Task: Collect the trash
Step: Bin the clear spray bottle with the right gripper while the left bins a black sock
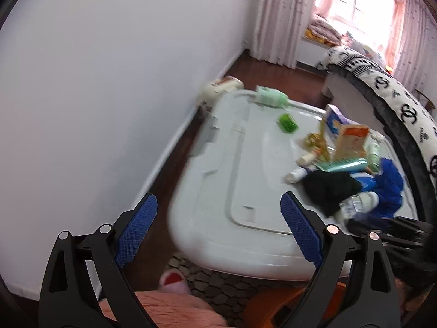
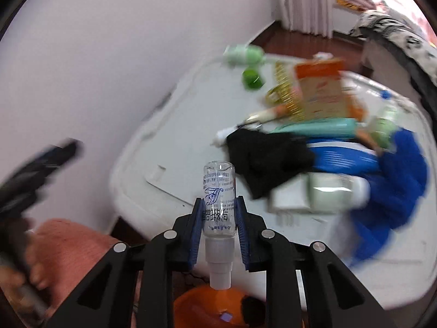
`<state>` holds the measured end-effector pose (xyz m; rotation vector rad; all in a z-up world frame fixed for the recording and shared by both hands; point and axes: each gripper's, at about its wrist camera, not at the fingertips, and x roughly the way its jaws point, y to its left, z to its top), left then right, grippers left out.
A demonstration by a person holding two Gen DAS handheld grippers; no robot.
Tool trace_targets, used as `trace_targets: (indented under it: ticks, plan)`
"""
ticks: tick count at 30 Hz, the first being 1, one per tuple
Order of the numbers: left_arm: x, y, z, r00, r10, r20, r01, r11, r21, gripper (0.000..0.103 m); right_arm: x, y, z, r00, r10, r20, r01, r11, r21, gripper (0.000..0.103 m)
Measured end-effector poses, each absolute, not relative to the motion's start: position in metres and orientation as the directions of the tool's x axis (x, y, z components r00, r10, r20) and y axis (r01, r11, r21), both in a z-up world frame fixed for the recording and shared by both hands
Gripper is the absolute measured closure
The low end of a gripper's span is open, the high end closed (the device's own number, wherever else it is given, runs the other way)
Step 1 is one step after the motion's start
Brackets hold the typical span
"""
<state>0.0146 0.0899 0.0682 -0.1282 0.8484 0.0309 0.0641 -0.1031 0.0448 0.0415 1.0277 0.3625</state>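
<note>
My right gripper (image 2: 219, 207) is shut on a small clear spray bottle (image 2: 218, 191) with blue print, held cap toward me above an orange bin (image 2: 207, 304). My left gripper (image 1: 218, 205) is open and empty over the near left edge of a white storage-box lid (image 1: 235, 169). On the lid lie a black cloth (image 1: 327, 186), a blue cloth (image 1: 390, 183), a teal tube (image 1: 344, 164), an orange carton (image 1: 352, 139), a green cap (image 1: 370, 121) and a pale green bottle (image 1: 270, 95). The left gripper shows blurred at the left edge of the right wrist view (image 2: 35, 172).
A white wall is at the left. A bed with a black-and-white blanket (image 1: 390, 87) is at the right. The orange bin (image 1: 273, 303) stands on a pebbled mat below the lid's near edge. A pink slipper (image 1: 174, 281) is beside it. Curtains and a window are behind.
</note>
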Motion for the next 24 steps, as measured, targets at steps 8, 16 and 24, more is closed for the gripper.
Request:
trace_targets:
  ticks: [8,16,24]
  plan:
    - [0.095,0.009,0.024,0.448,-0.279,-0.85,0.039,0.955,-0.293,0.013,0.016,-0.196,0.112,0.623,0.293,-0.725,-0.155,0.955,0.252,0.079]
    - [0.153,-0.032,-0.028,0.283,-0.339,-0.897,-0.141,0.91,-0.389,0.02,-0.001,-0.231,0.109,0.629,0.302,-0.716,-0.107,0.946,0.305,0.079]
    - [0.136,-0.038,-0.005,0.317,-0.362,-0.877,-0.028,0.92,-0.39,0.076,-0.005,-0.228,0.103,0.628,0.304,-0.716,-0.105,0.945,0.309,0.079]
